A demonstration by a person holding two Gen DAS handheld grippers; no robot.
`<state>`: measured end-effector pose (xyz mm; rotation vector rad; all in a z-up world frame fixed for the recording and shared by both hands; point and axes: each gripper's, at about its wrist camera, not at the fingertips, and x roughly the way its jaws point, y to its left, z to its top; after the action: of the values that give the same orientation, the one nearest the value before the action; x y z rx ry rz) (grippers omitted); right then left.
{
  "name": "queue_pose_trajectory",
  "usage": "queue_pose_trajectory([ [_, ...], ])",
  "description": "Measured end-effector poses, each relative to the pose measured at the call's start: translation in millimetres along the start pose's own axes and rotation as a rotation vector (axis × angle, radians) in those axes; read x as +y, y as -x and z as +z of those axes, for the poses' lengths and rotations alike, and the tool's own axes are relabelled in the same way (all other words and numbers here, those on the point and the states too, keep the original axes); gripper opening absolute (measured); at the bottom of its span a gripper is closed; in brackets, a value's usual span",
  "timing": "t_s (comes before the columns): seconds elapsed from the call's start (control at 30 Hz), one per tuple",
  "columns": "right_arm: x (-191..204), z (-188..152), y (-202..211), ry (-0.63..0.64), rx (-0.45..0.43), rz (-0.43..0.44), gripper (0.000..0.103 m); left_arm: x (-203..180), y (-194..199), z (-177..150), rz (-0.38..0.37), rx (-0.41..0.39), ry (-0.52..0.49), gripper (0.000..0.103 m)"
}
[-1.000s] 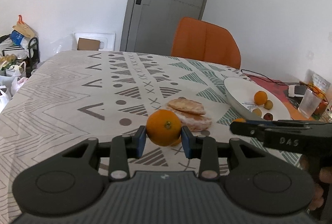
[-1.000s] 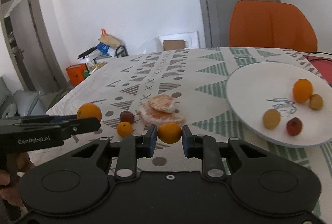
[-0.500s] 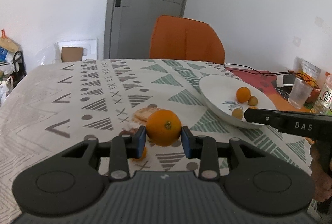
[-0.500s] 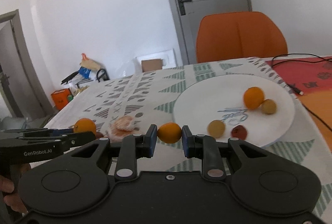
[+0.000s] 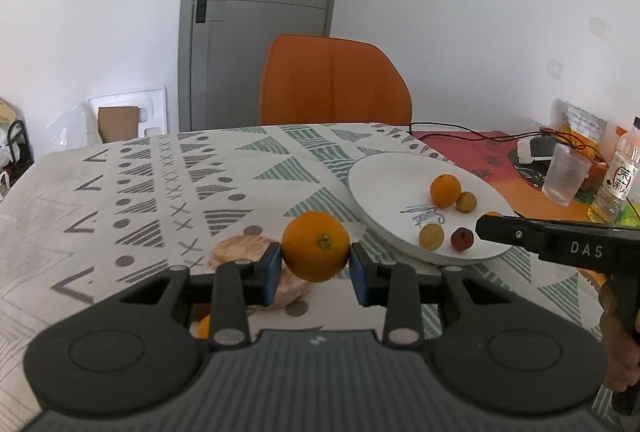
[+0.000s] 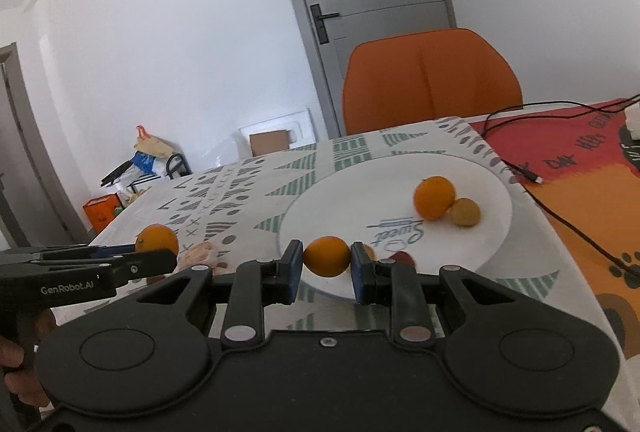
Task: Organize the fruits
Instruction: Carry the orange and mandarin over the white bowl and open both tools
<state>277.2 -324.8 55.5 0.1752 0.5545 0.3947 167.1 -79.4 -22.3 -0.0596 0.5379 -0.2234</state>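
My left gripper (image 5: 316, 274) is shut on a large orange (image 5: 316, 246) and holds it above the patterned tablecloth, left of the white plate (image 5: 384, 179). My right gripper (image 6: 326, 268) is shut on a smaller orange (image 6: 327, 256) and holds it over the near rim of the plate (image 6: 320, 207). On the plate lie an orange (image 6: 434, 197), a yellow fruit (image 6: 464, 211), another yellow fruit (image 5: 431, 236) and a small red fruit (image 5: 462, 238). The left gripper with its orange (image 6: 157, 239) also shows in the right wrist view.
Peeled citrus pieces (image 5: 240, 252) lie on the cloth left of the plate, and a small orange fruit (image 5: 204, 328) shows under my left gripper. An orange chair (image 5: 334, 83) stands at the far side. A plastic cup (image 5: 566, 171), a bottle (image 5: 618, 179) and cables lie on the right.
Both grippers have moved right toward the plate with their oranges held. The right gripper's orange has come over the plate's near rim; the left gripper has drawn nearer the plate's left edge.
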Motion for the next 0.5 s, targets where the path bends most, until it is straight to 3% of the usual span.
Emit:
queue_pose_trajectory([
  [0.5, -32.8, -0.2, -2.4, -0.057, -0.012, -0.032, 0.024, -30.0, -35.4, 16.9, -0.037, 0.012, -0.056, 0.035],
])
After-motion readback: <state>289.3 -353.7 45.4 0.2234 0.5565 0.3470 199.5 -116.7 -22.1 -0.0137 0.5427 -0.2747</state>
